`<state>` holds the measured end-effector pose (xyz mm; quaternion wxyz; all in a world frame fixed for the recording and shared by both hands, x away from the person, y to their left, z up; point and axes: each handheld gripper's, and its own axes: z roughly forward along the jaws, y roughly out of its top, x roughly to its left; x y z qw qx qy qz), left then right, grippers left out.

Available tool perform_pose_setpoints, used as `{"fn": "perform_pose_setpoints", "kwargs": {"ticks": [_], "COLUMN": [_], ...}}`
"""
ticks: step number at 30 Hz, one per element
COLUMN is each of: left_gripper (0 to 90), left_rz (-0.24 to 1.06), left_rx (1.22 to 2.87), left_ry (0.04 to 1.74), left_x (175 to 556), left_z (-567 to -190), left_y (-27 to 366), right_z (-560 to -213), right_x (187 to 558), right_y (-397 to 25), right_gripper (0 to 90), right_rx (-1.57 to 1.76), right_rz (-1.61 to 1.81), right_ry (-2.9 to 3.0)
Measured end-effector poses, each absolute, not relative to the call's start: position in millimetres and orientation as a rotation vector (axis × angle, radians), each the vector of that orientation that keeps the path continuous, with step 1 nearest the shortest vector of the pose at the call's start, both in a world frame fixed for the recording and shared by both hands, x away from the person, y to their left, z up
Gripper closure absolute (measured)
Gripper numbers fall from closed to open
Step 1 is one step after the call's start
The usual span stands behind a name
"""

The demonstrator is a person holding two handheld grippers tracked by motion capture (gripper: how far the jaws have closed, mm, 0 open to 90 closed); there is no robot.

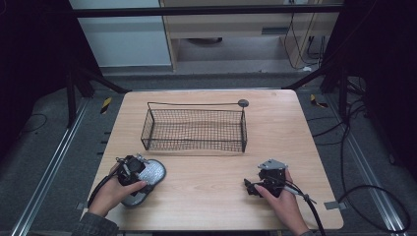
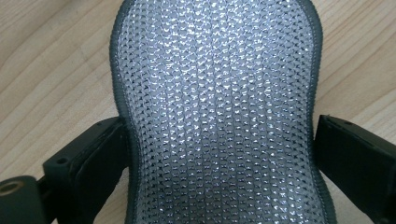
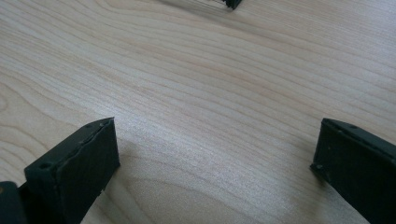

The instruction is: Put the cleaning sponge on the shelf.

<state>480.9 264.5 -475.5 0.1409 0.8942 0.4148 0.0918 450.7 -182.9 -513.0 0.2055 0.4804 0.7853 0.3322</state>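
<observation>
A silver mesh insole (image 1: 155,171) with a dark grey rim lies flat on the wooden table (image 1: 211,167) at the front left. My left gripper (image 1: 139,173) is held low over it. In the left gripper view the insole (image 2: 215,116) runs up between the two black jaws, which straddle its narrow waist; the left gripper (image 2: 222,140) is open, its left jaw touching the rim. My right gripper (image 1: 255,183) rests at the front right, and in its own view the right gripper (image 3: 215,149) is open over bare wood.
A black wire basket (image 1: 194,130) stands in the middle of the table, nothing visible inside; one corner of the basket (image 3: 232,3) shows at the top of the right gripper view. A small grey disc (image 1: 243,103) lies behind it. Cables trail off the table's front edge.
</observation>
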Motion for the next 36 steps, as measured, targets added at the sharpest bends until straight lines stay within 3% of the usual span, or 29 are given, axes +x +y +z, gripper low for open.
{"fn": "perform_pose_setpoints", "kwargs": {"ticks": [11,18,36], "left_gripper": [4.7,11.9,12.2], "left_rz": [0.253,0.274,0.361], "left_rx": [2.580,2.567,2.499], "left_ry": [1.179,1.161,1.128], "left_x": [484,484,480], "left_z": [-479,-471,-450], "left_y": [268,270,274], "right_z": [-513,-513,-513], "right_x": [451,450,450], "right_y": [-183,-182,-182], "right_gripper": [0.4,0.4,0.4], "right_rx": [1.335,1.336,1.334], "right_rz": [0.927,0.930,0.932], "right_ry": [2.188,2.189,2.189]}}
